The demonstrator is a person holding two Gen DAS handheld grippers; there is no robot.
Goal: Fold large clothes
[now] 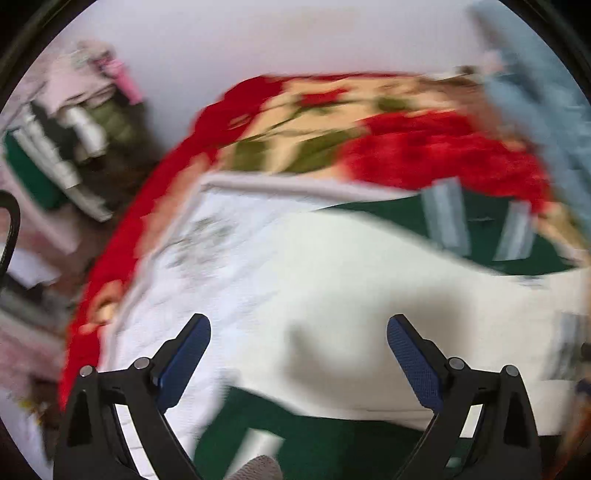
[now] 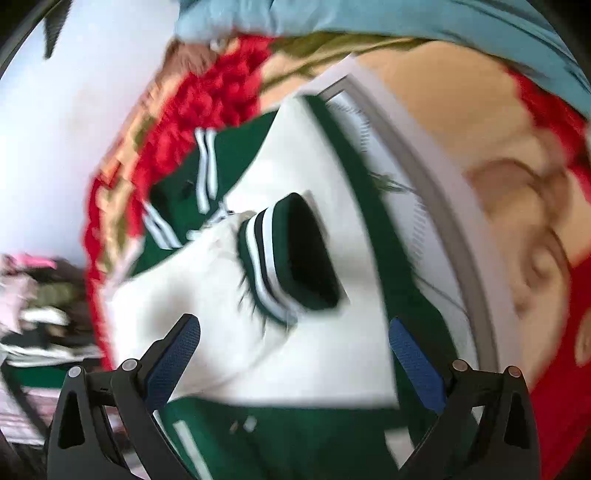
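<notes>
In the left wrist view, a cluttered pile of folded clothes (image 1: 62, 155) sits at the far left beside a pale wall, too blurred to sort out. To its right runs the red edge of a floral blanket (image 1: 436, 155) with cream, olive and red patches, spread over what looks like a bed. On top of the blanket lies a white quilted sheet (image 1: 207, 266), and on that rests the green and white jacket (image 1: 369, 295): a broad white panel in the middle, dark green fabric with pale stripes toward the upper right, and more green at the bottom. The left hand-held gripper (image 1: 298, 354) hangs over the white panel with its blue-padded fingers (image 1: 183, 363) spread wide apart and nothing between them. At the far right edge hangs a light blue cloth (image 1: 535, 110).

In the right wrist view, the clothes pile (image 2: 33, 306) again shows at the far left, then the blanket (image 2: 207, 103). The jacket (image 2: 207, 295) fills the centre, its green cuff (image 2: 291, 258) with white stripes lying on the white panel. The right hand-held gripper (image 2: 293, 354) sits above the jacket, fingers (image 2: 417, 363) wide apart and empty. The sheet's (image 2: 417, 177) grey border curves past on the right, and the blue cloth (image 2: 406, 18) crosses the top.
</notes>
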